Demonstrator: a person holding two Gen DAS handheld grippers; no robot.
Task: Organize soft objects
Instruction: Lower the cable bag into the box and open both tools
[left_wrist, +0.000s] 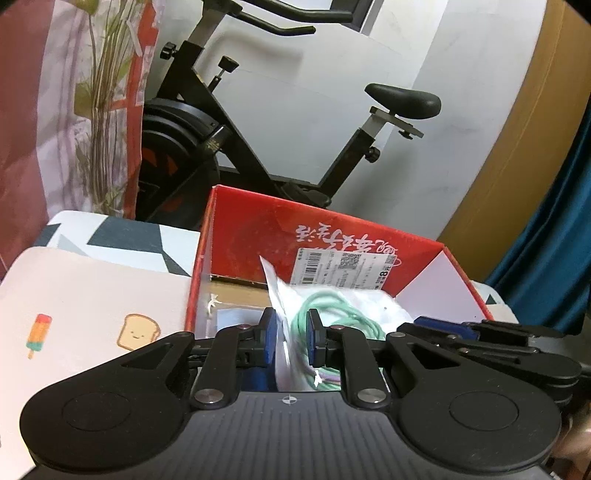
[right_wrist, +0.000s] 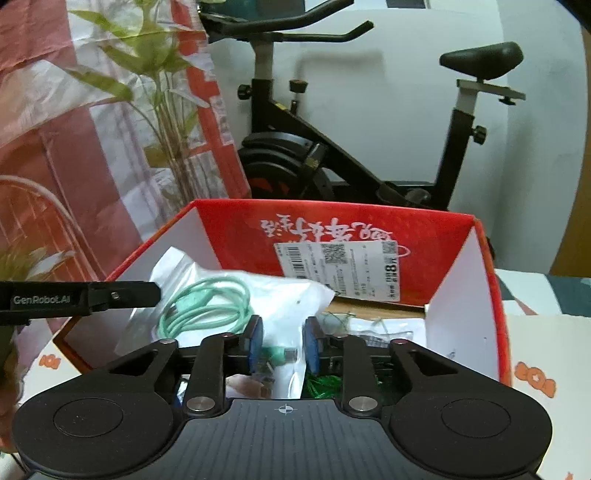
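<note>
The clear bag with the coiled green cable hangs over the open red box, so this looks like the drop-in step. Left gripper pinches the bag's edge narrowly. Right gripper stands slightly parted around the bag's end; whether it grips is unclear. Next: let go above the box

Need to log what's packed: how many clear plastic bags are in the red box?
2 visible: the cable bag between both grippers above the red box, and one with green string on its floor. More may be hidden.
</note>
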